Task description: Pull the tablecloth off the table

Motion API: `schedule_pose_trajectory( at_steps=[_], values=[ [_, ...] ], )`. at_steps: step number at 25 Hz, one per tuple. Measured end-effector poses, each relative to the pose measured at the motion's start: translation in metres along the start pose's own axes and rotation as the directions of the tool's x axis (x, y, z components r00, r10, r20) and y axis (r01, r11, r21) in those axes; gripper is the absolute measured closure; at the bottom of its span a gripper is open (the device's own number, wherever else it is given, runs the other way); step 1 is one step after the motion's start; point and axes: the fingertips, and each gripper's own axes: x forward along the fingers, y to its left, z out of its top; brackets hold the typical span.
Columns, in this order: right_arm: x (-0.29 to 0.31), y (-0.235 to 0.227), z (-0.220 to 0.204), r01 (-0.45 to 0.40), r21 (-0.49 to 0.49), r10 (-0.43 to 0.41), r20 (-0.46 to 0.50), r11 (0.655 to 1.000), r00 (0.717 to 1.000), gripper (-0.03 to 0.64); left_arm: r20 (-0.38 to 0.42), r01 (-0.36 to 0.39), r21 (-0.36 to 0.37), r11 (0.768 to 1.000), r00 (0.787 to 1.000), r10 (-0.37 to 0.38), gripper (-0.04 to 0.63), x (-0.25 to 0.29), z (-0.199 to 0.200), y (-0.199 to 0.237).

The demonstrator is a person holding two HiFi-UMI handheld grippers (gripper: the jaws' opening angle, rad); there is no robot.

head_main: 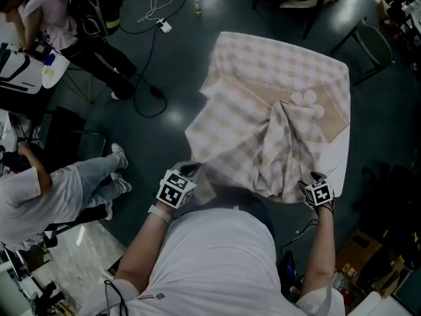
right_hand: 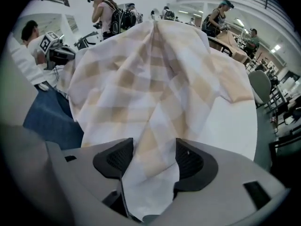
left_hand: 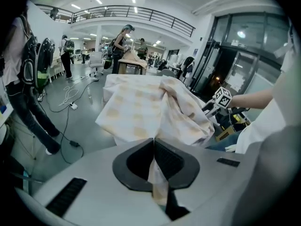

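Note:
A beige-and-white checked tablecloth lies bunched and half dragged off a white table, whose bare top shows at the near right corner. My left gripper is at the cloth's near left corner and is shut on a pinched fold of it, which hangs between the pads. At the near right edge, my right gripper has its jaws wide apart. A loose strip of the cloth drapes through the gap, and the pads do not press on it.
A seated person is at the left and another person at the top left. Cables run over the dark floor beyond the table. A chair stands at the top right, and a cardboard box at the lower right.

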Motion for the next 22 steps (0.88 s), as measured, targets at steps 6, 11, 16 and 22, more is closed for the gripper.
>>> schedule_pose_trajectory(
  at_steps=[6,11,16,22],
  values=[
    [-0.002,0.02,-0.004,0.032,0.142,-0.035,0.017,0.989,0.999,0.576,0.015,0.015,-0.024,1.0,1.0,-0.015,0.58,-0.015,-0.018,-0.006],
    [-0.033,0.041,0.018,0.001,0.26,-0.046,0.169,0.966,0.984,0.589,0.052,0.038,-0.066,0.997,0.998,-0.035,0.58,-0.035,-0.03,-0.005],
    [-0.087,0.09,0.074,-0.117,0.207,0.021,0.413,0.971,0.91,0.589,0.102,0.03,-0.095,0.995,0.995,-0.021,0.58,-0.065,-0.032,0.003],
    [-0.133,0.158,0.136,-0.33,0.153,0.16,0.643,0.932,0.749,0.589,0.139,-0.041,-0.114,0.993,0.989,0.056,0.58,-0.106,-0.051,0.014]
  ],
)
